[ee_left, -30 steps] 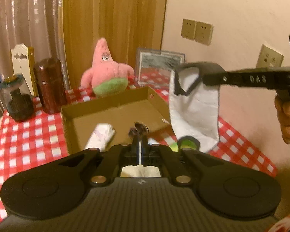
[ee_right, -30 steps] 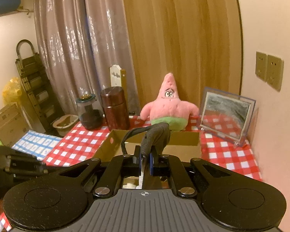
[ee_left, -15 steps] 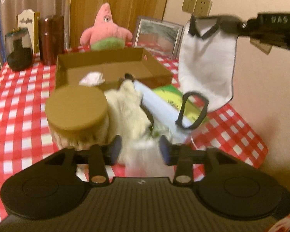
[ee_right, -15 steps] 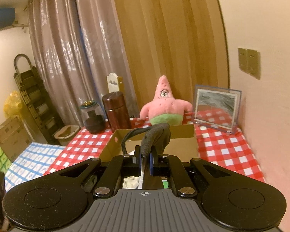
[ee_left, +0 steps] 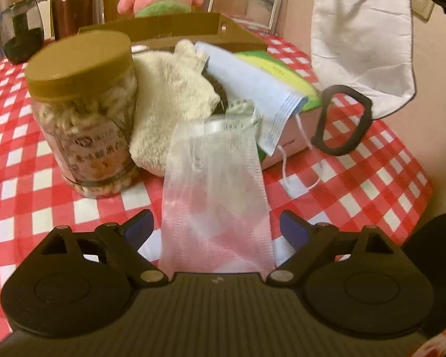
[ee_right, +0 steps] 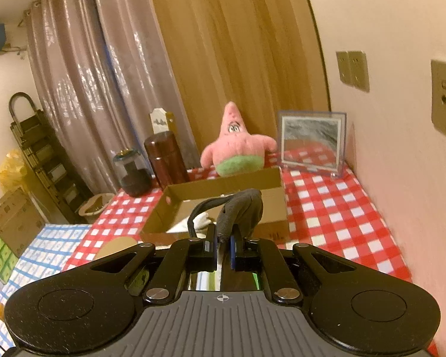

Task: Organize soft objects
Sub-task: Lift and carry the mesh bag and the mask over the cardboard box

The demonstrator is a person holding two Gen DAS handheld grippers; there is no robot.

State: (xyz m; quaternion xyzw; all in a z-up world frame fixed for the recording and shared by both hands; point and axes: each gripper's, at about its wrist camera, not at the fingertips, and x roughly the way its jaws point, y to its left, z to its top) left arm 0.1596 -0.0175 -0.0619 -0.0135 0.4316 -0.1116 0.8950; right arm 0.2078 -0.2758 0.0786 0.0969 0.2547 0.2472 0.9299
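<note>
My left gripper (ee_left: pixel 217 227) is open, low over the checked table, with a white mesh pouch (ee_left: pixel 215 184) lying between its fingers. Behind the pouch lie a cream fluffy cloth (ee_left: pixel 175 89) and a blue face mask (ee_left: pixel 252 83) draped over a green and white pack (ee_left: pixel 282 74). My right gripper (ee_right: pixel 223 247) is shut on a black-and-white face mask (ee_right: pixel 243 208), which hangs in the air at the upper right of the left wrist view (ee_left: pixel 362 38). An open cardboard box (ee_right: pixel 217 190) holds a white soft item (ee_right: pixel 200 220).
A plastic jar with a tan lid (ee_left: pixel 83 107) stands left of the cloth. A pink star plush (ee_right: pixel 238 145), a framed picture (ee_right: pixel 312 139), a brown canister (ee_right: pixel 166 160) and a dark glass jar (ee_right: pixel 132 172) stand at the table's back. The wall is on the right.
My left gripper has opened, pulled back and dropped low to the table, so the mesh pouch now lies between its fingers. My right gripper has risen with the mask still held.
</note>
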